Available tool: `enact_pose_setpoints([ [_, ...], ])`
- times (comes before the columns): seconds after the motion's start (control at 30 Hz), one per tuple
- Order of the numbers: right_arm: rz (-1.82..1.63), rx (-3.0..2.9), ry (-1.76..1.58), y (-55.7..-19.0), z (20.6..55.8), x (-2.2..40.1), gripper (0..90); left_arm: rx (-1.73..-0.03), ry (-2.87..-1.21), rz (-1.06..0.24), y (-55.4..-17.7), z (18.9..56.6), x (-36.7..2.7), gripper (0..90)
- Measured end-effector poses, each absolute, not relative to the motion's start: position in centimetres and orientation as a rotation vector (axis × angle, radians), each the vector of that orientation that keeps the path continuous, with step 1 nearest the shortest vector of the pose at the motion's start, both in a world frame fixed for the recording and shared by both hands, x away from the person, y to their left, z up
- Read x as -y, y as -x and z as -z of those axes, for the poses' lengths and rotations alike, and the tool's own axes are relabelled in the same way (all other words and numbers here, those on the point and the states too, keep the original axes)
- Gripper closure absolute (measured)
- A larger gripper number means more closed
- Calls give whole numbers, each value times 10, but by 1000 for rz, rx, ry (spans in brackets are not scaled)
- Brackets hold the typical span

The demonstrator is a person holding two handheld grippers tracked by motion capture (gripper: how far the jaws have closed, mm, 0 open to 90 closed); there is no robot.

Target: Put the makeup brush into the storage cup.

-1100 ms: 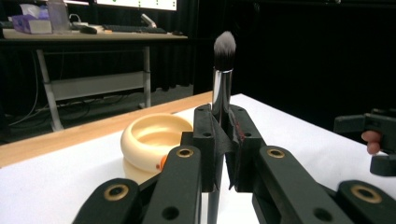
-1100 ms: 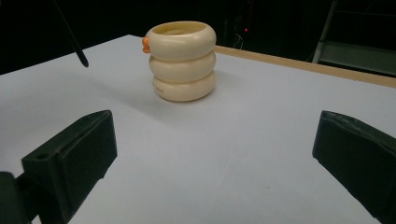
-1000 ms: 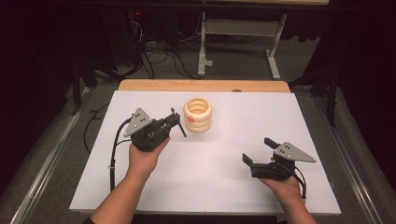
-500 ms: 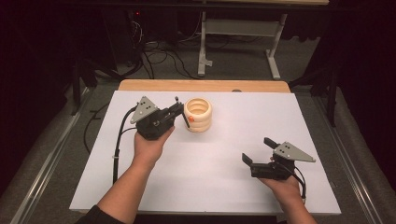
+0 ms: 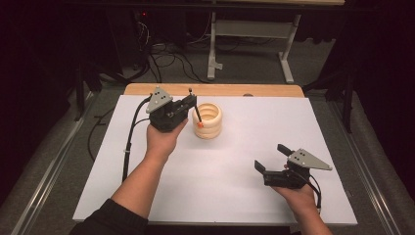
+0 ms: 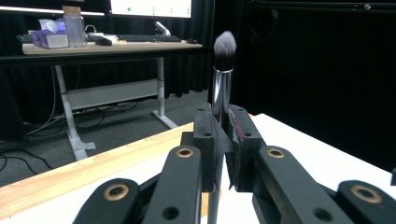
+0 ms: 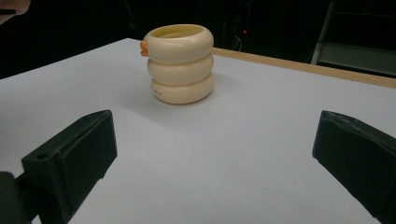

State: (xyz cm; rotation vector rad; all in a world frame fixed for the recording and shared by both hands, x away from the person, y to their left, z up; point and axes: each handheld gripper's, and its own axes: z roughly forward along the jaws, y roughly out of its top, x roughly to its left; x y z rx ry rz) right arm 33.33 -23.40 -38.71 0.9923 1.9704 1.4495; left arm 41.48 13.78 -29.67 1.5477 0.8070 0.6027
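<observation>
**Brush held beside the cup**

The left gripper (image 5: 188,105) is clamped on a brush (image 6: 221,88) by its slick metal ferrule. The brush is light and stiff with soft bristles, so a handle grip suits it. The cup (image 5: 207,120) stands just beside it. The right gripper (image 5: 274,157) rests open on the surface (image 5: 235,186).

Dark room with black curtains, grey floor (image 5: 244,68) strewn with cables (image 5: 166,58), and a white-legged desk (image 6: 112,46) behind.
</observation>
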Motion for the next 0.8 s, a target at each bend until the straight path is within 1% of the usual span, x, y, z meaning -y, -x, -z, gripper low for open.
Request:
enact_pose_setpoints([
  [0.43, -1447, -1973, -987, -333, 387, 234, 13, -822, -1538, -611, -435, 292, -127, 833],
  [0.8, -1452, -1970, -991, -333, 387, 234, 12, -836, -1530, -607, -441, 296, -121, 833],
])
